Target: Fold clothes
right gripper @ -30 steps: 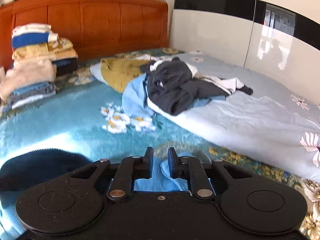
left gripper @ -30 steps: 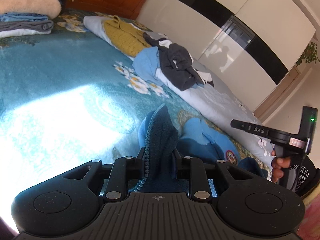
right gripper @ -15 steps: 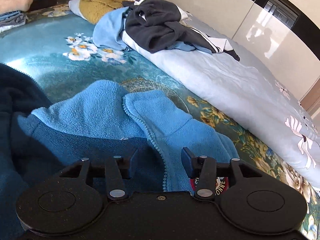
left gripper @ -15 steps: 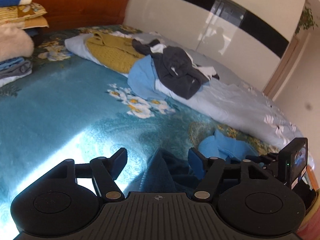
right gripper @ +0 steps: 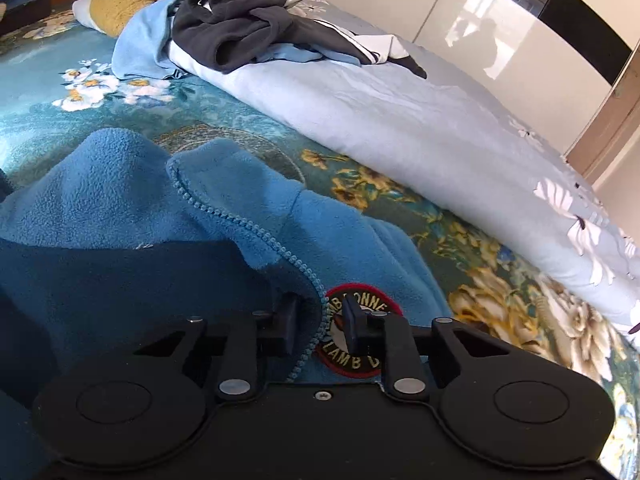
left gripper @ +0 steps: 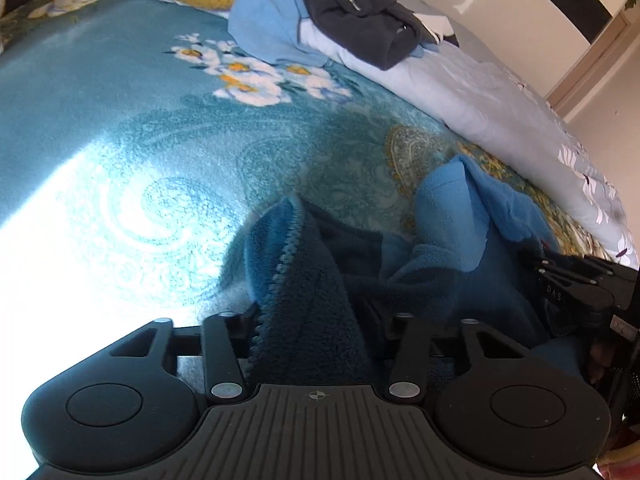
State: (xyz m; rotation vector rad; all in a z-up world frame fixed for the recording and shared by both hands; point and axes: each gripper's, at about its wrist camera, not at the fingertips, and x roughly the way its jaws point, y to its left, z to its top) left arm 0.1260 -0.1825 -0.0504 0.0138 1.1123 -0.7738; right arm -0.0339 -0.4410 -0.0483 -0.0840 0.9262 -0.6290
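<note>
A blue fleece zip jacket with a round red-rimmed patch lies crumpled on the teal floral blanket. It also shows in the left wrist view. My left gripper is open, with a fold of the zipper edge lying between its spread fingers. My right gripper is open, its fingers either side of the zipper beside the patch; it also shows in the left wrist view at the right.
A pile of unfolded clothes, dark grey, light blue and mustard, lies at the far side of the bed. A pale blue flowered duvet runs along the right, beside the glossy wardrobe.
Both grippers have dropped closer to the jacket. The left one, shut on the zipper edge a second ago, has opened. The right one has opened and narrowed around the zipper.
</note>
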